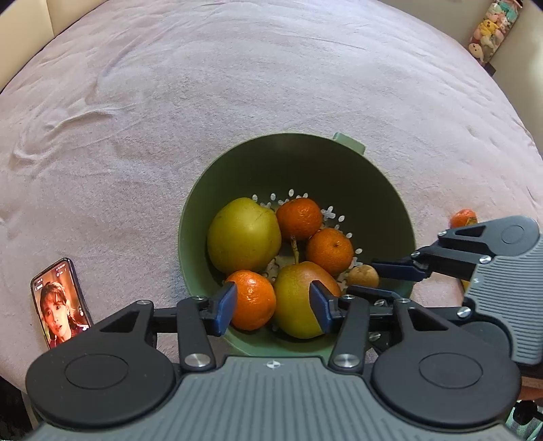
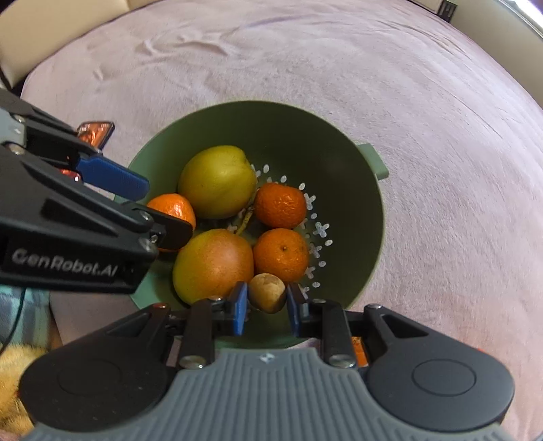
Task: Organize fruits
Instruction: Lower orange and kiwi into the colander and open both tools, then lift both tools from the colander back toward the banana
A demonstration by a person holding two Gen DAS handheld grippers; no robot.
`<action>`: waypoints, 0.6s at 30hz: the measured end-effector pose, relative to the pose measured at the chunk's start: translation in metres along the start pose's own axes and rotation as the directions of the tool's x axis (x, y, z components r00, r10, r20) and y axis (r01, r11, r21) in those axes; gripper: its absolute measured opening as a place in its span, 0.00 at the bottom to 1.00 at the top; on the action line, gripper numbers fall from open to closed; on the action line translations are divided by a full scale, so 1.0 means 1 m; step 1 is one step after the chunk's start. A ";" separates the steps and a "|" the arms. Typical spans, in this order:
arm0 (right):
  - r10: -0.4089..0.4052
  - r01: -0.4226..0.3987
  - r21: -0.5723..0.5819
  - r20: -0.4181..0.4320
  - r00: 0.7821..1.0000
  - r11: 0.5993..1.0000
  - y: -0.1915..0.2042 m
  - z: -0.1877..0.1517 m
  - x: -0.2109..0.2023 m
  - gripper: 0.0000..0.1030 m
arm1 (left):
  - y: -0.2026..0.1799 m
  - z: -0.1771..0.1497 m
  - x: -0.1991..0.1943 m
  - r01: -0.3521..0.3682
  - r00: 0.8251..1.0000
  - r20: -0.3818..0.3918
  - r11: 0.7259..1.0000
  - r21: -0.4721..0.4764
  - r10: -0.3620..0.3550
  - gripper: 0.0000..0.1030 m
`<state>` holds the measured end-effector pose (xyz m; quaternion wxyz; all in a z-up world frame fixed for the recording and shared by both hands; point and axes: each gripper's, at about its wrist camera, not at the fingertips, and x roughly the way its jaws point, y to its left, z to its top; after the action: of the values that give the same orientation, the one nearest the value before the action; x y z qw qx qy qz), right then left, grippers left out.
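Observation:
A green colander (image 1: 298, 159) (image 2: 288, 132) on a pink blanket holds a yellow-green apple (image 1: 242, 234) (image 2: 217, 181), a red-blushed pear (image 1: 295, 305) (image 2: 213, 261) and three tangerines. My left gripper (image 1: 273, 305) (image 2: 163, 209) stands open over the near rim. The nearest tangerine (image 1: 253, 300) (image 2: 174, 208) lies in the bowl between its fingers. My right gripper (image 2: 267, 305) (image 1: 376, 280) is shut on a small brown round fruit (image 2: 266, 293) (image 1: 363, 275) just inside the colander's edge. The other two tangerines (image 1: 298, 217) (image 1: 329, 251) sit at the back right of the bowl.
One more tangerine (image 1: 463, 217) lies on the blanket (image 1: 169, 101), right of the colander and behind the right gripper. A phone (image 1: 61, 302) (image 2: 96, 132) with a lit screen lies to the colander's left. Plush toys (image 1: 492, 27) hang at the far right wall.

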<state>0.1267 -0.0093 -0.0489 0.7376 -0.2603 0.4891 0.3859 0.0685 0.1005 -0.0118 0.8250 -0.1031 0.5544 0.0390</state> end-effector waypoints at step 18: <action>0.014 -0.017 -0.046 -0.060 0.998 0.999 -0.004 0.001 0.009 0.23 | -0.008 0.000 -0.001 0.001 1.000 0.026 1.000 0.021 -0.001 0.60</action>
<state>0.1322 -0.0079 -0.0565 0.7133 -0.2852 0.5038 0.3950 0.0694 0.0928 -0.0096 0.8333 -0.0944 0.5437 0.0342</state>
